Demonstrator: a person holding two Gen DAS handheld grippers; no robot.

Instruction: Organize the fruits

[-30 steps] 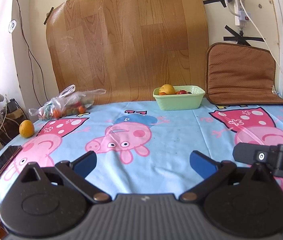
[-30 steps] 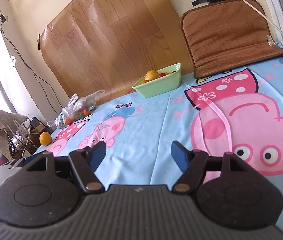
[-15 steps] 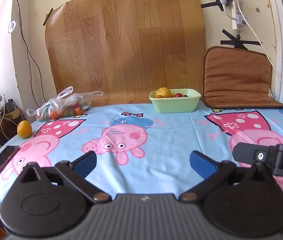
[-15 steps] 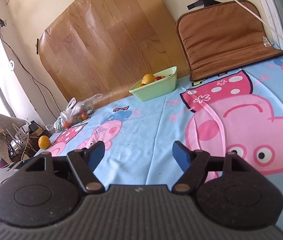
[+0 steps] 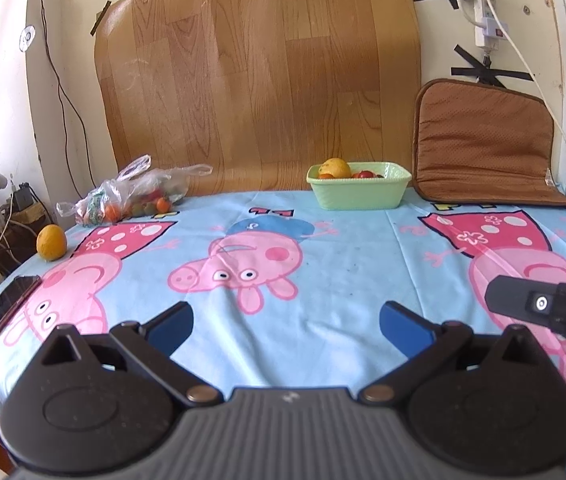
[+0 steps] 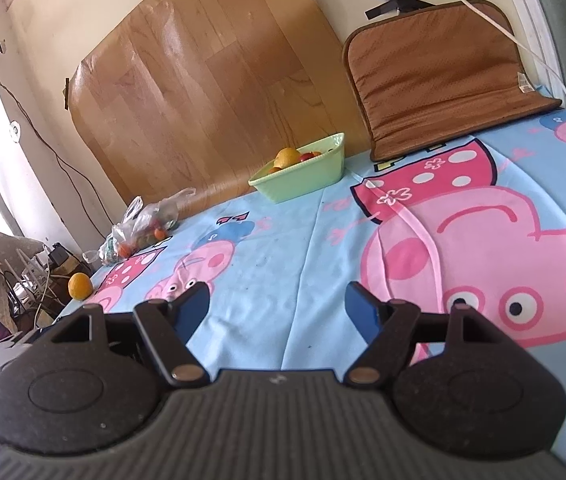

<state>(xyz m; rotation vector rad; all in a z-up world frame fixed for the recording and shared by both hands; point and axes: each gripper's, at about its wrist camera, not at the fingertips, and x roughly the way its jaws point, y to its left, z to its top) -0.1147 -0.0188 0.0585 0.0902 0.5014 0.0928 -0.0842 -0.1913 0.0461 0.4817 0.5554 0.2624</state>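
Jaws on both of my grippers stand spread wide with nothing between them: the left gripper [image 5: 286, 322] and the right gripper [image 6: 277, 307] each hover low over the near part of the surface [image 5: 343, 280], which wears a blue cloth printed with pink cartoon pigs. Beyond my left jaws, well apart and off toward the left edge, one loose orange fruit [image 5: 51, 242] sits alone on the cloth, with a phone [image 5: 3, 309] lying nearer along that same edge. Farther back on the left lies a clear plastic bag [image 5: 135, 196] holding small orange and red fruits. At the far middle, against a wood-patterned board, stands a pale green basin [image 5: 359, 192] already carrying a yellow-orange fruit and some red ones. A brown cushion [image 5: 483, 144] leans just right of it. My guess is the loose fruit goes first: I would swing the left jaws over it, keep them spread wider than the fruit, come down level around its middle, and close gently, since a round fruit near an edge may roll off.
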